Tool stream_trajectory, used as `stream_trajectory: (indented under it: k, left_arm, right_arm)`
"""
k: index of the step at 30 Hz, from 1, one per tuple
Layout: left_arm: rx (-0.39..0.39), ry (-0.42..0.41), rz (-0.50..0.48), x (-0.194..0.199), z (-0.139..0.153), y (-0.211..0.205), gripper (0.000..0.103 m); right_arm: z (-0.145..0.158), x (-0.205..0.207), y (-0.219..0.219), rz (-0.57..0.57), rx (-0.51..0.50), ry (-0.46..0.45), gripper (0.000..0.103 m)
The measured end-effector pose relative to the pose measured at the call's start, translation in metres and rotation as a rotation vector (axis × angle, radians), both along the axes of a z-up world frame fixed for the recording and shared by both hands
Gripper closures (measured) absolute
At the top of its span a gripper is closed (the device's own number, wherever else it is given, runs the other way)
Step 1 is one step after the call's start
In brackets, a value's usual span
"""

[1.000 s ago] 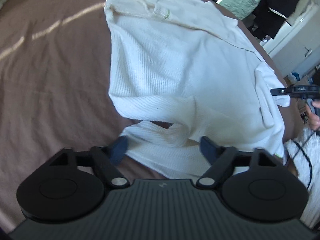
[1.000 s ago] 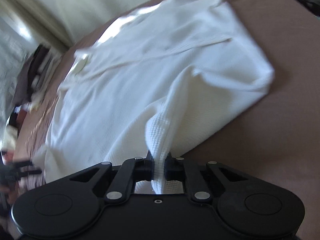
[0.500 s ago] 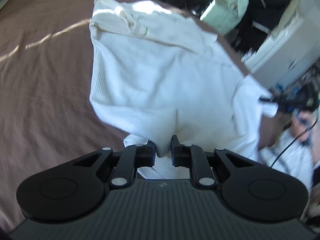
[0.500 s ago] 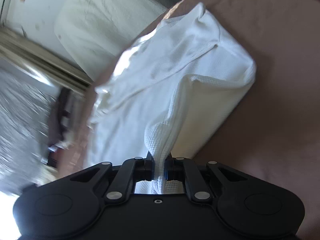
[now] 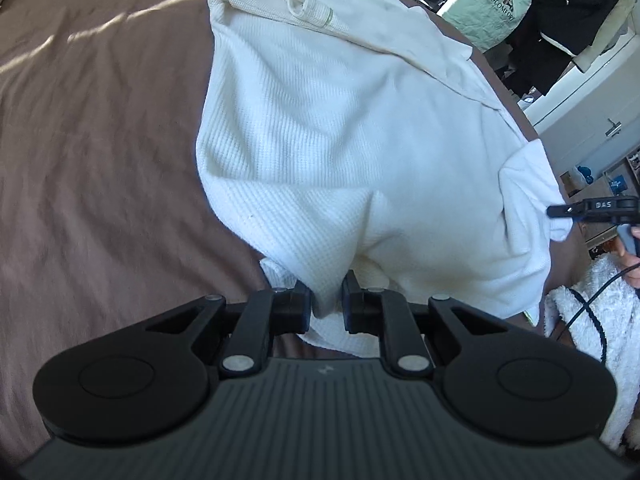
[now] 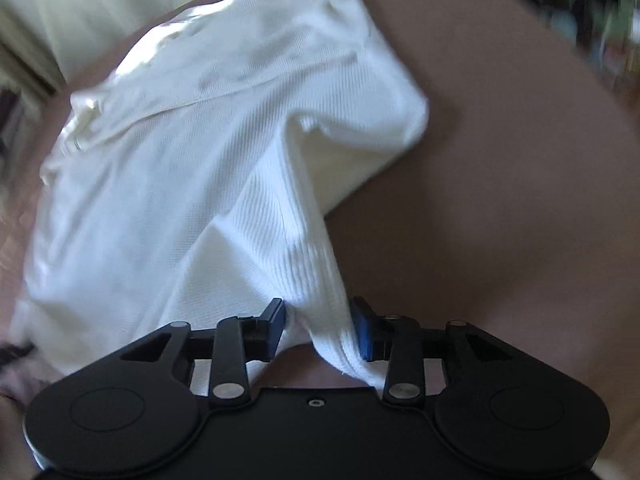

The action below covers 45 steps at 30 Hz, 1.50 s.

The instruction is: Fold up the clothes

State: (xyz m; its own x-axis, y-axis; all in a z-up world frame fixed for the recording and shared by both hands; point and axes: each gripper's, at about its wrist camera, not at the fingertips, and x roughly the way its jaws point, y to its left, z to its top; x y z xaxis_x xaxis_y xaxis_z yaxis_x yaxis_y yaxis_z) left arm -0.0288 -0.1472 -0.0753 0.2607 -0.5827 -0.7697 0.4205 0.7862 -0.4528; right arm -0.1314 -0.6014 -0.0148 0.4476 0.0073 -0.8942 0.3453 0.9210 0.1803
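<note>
A white waffle-knit garment (image 5: 340, 140) lies partly folded on a brown bedsheet (image 5: 100, 160). My left gripper (image 5: 326, 304) is shut on a pinched fold of its near edge, with cloth bunched between the pads. In the right wrist view the same garment (image 6: 180, 160) slopes down to my right gripper (image 6: 320, 328), whose jaws are opening. The ribbed hem still hangs between them and rests against the right pad (image 6: 362, 336). The right gripper's tip (image 5: 560, 211) also shows at the garment's far right corner in the left wrist view.
Dark and pale green clothes (image 5: 560, 12) hang beyond the bed at the top right, beside a white cabinet (image 5: 600, 120). A fluffy white towel (image 5: 600, 320) with a black cable (image 5: 588, 308) across it lies at the right. Brown sheet (image 6: 500, 200) spreads right of the garment.
My left gripper went from open to shut on the garment's near fold. My right gripper, earlier pinched tight on the ribbed hem, has spread its jaws and lifted slightly.
</note>
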Motion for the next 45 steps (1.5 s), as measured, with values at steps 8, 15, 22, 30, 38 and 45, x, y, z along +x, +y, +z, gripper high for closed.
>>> stream_trajectory:
  k: [8, 15, 22, 30, 38, 45]
  left_arm:
    - [-0.018, 0.006, 0.018, 0.004, -0.003, -0.003, 0.089]
    - [-0.018, 0.022, 0.024, 0.007, -0.006, -0.003, 0.089]
    - [-0.030, 0.044, 0.022, 0.012, -0.010, -0.002, 0.088]
    - [-0.023, 0.052, 0.023, 0.012, -0.011, -0.005, 0.088]
    - [-0.025, 0.042, 0.023, 0.010, -0.010, -0.003, 0.088]
    - [-0.043, 0.044, 0.013, 0.007, -0.007, -0.002, 0.088]
  right_arm:
    - [0.037, -0.009, 0.025, 0.255, -0.227, -0.270, 0.076]
    - [-0.003, 0.055, 0.064, 0.527, -0.452, -0.205, 0.088]
    - [-0.038, 0.079, 0.061, 0.506, -0.463, -0.141, 0.088]
    - [-0.007, 0.053, 0.013, 0.248, -0.220, -0.267, 0.102]
    - [-0.015, 0.038, -0.041, -0.028, -0.031, -0.163, 0.039]
    - [-0.026, 0.029, -0.060, 0.023, 0.130, -0.085, 0.031]
